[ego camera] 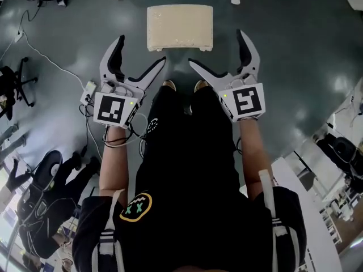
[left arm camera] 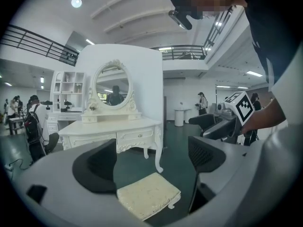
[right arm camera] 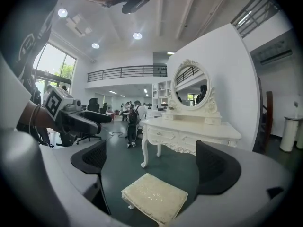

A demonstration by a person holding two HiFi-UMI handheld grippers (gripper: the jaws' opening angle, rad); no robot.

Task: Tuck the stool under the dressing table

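**Cream stool stands short of the table, dead ahead of both grippers**

Seen from the head view, the stool (ego camera: 180, 27) sits on the dark floor (ego camera: 295, 67) at 12 o'clock from the person. Its long axis runs 9 to 3, square across the line toward the dressing table (left arm camera: 113, 129). The table lies farther on at 12, and bare floor shows between its legs and the stool, so the stool is not tucked under. The left gripper (ego camera: 142, 50) and right gripper (ego camera: 215, 47) both gape wide with nothing between their jaws. Their tips are just short of the stool's near edge, one toward each end, and neither is clearly nearer. A level push toward 12 looks likely.
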